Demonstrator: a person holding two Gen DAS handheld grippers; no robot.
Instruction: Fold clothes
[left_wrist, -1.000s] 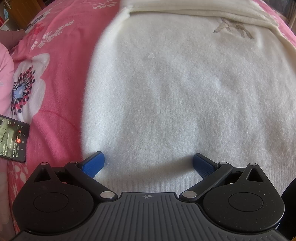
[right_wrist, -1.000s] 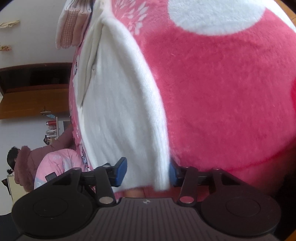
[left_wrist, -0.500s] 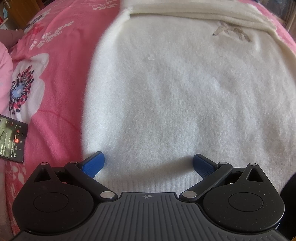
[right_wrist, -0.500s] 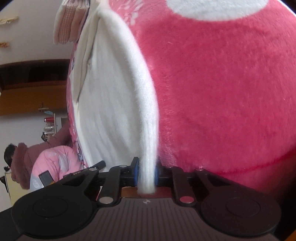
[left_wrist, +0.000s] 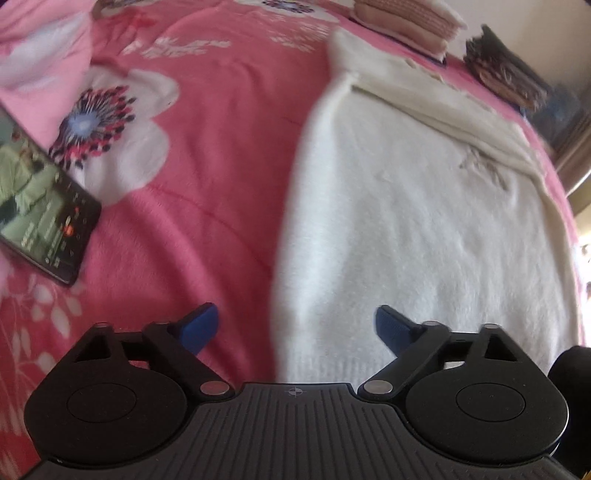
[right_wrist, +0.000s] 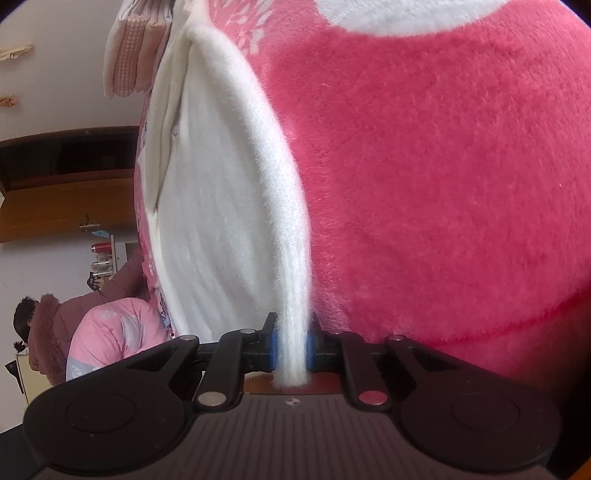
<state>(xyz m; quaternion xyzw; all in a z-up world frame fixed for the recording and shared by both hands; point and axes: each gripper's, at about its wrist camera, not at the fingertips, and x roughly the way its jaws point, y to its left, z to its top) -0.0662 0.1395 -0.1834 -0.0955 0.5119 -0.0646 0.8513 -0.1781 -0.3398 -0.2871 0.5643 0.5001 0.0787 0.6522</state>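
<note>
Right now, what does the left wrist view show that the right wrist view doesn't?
Left wrist only: the phone lying on the pink blanket, the dark pile at the far edge, and the left hand-held gripper, open, its jaws having just narrowed with the sweater's hem below them. Right wrist only: the right hand-held gripper shut on the sweater's edge, a seated person, and a wooden cabinet. Both: the white sweater, the blanket and the folded pink stack.

In your left wrist view the sweater (left_wrist: 424, 229) lies flat on the bedspread (left_wrist: 221, 155), filling the right half of the frame; the phone (left_wrist: 40, 206) sits on the bedspread at the left edge, and folded clothes (left_wrist: 406, 18) are stacked behind the sweater, top centre-right.
</note>
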